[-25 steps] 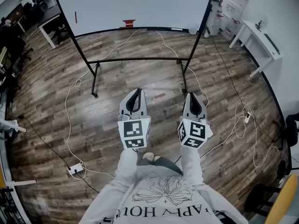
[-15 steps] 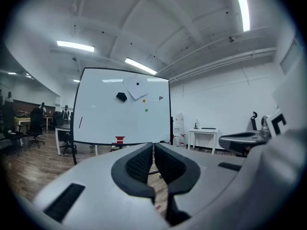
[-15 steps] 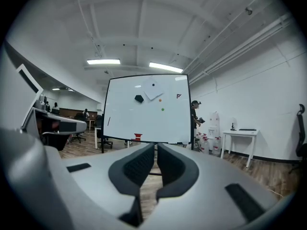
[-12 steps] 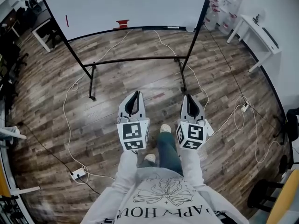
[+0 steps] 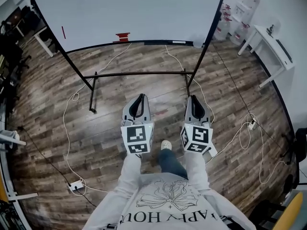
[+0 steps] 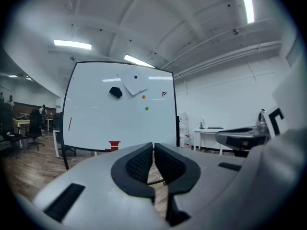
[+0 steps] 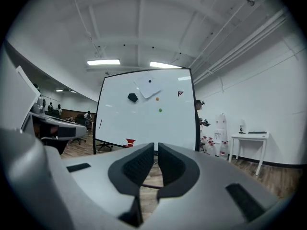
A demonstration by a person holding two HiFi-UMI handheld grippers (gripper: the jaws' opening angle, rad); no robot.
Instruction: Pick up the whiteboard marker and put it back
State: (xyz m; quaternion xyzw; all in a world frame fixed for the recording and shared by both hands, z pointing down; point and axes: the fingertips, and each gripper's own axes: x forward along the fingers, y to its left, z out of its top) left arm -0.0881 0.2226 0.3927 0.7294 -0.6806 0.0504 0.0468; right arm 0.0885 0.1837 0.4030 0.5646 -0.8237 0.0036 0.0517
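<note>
The whiteboard (image 5: 124,13) stands ahead on a black wheeled frame. A thin red stick-like mark (image 5: 63,32) shows near its left edge; whether it is the marker I cannot tell. A red object (image 5: 123,36) sits at the board's lower edge, also seen in the left gripper view as the red object (image 6: 114,145). A small reddish thing (image 5: 161,112) lies on the floor between the grippers. My left gripper (image 5: 140,98) and right gripper (image 5: 194,99) are held side by side, pointing at the board. Both are shut and hold nothing: left gripper (image 6: 153,147), right gripper (image 7: 157,147).
The stand's black crossbar (image 5: 139,73) and legs lie just ahead. White cables (image 5: 69,128) loop over the wooden floor to a power strip (image 5: 76,184). A white table (image 5: 268,42) stands at right, desks and chairs at left. A person (image 7: 199,123) stands by the board's right edge.
The person has stepped toward the whiteboard, which now looks nearer and larger. Both grippers moved forward with the body and stayed shut.
</note>
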